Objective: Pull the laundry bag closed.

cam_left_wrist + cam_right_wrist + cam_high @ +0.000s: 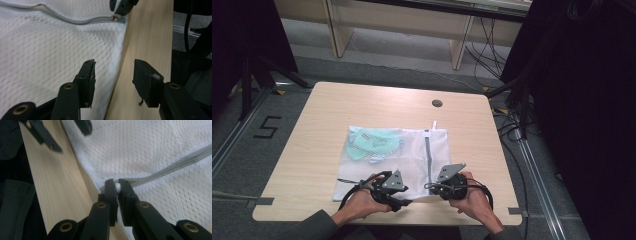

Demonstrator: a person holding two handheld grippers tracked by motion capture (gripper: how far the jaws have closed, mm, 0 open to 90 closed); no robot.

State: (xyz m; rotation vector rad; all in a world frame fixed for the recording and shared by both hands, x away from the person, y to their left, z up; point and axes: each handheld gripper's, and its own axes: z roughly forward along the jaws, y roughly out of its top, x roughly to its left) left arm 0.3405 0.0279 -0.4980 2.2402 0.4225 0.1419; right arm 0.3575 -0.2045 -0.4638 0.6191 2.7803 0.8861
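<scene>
Desk [322,125]: pale wood-grain top, with a small dark round grommet [437,103] near its far edge.
Mesh bag [412,150]: white net laundry bag, lying flat at the middle of the desk, its near edge close to the desk's near edge.
Zipper [427,155]: grey strip running from the bag's far edge to its near edge, right of the bag's middle; in the left tool's view it lies in a wavy line across the mesh.
Zipper pull [117,187]: small white tab at the near end of the zipper, at the bag's near edge.
Contents: a mint-green cloth item [374,143], seen through the mesh in the bag's far left part.
Left tool [113,77]: held in the person's left hand [362,202] at the bag's near edge, left of the zipper; jaws spread wide, one over the mesh, the other over bare desk, with the bag's edge running between them; nothing gripped.
Right tool [117,188]: held in the person's right hand [474,200] at the near end of the zipper; jaws pressed together, pinching the zipper pull between their tips.
Spacing: the two tools are near each other, apart, on either side of the zipper's near end.
Surroundings: grey floor with a black "5" mark [266,127] left of the desk; cables [512,130] on the floor to the right.
</scene>
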